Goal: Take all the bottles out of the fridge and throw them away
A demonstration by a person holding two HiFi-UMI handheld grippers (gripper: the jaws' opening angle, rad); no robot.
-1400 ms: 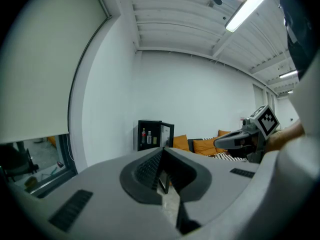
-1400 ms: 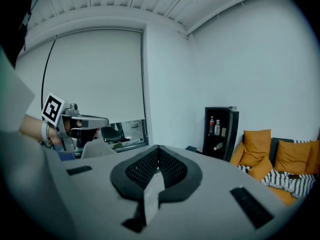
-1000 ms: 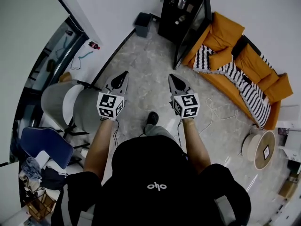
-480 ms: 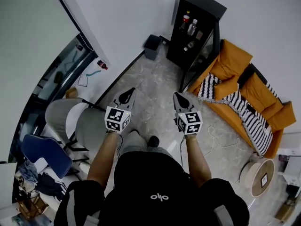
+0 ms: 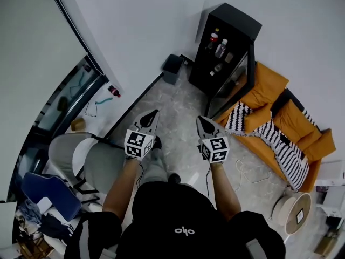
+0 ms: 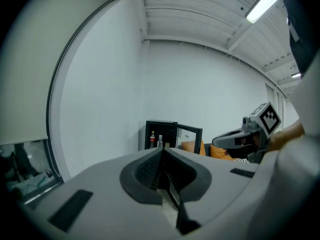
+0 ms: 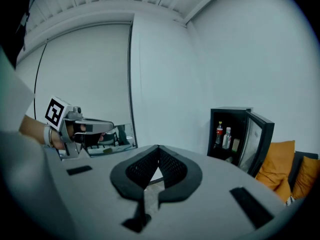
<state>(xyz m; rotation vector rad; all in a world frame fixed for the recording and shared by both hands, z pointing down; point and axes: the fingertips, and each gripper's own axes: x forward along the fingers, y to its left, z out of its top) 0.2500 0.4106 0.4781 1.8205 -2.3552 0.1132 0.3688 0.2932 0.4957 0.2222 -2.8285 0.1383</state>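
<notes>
A small black fridge (image 5: 230, 47) stands against the far wall with its glass door (image 5: 240, 77) swung open to the right. On its upper shelf stand a red-labelled dark bottle (image 5: 212, 40) and a clear bottle (image 5: 221, 47); smaller items sit on the shelf below. Both bottles also show in the right gripper view, the dark bottle (image 7: 219, 134) beside the clear bottle (image 7: 227, 137), and tiny in the left gripper view (image 6: 152, 139). My left gripper (image 5: 153, 115) and right gripper (image 5: 200, 121) are held out side by side, well short of the fridge, both shut and empty.
A dark bin (image 5: 172, 69) stands on the floor left of the fridge. An orange sofa (image 5: 285, 117) with a striped blanket (image 5: 269, 136) runs along the right. Grey chairs (image 5: 81, 152) and a blue chair (image 5: 46, 190) are at my left. A white cable (image 5: 248, 171) lies on the stone floor.
I have walked toward the fridge: it, the bin and the sofa have slid down and nearer in the head view. Both grippers stay shut and level.
</notes>
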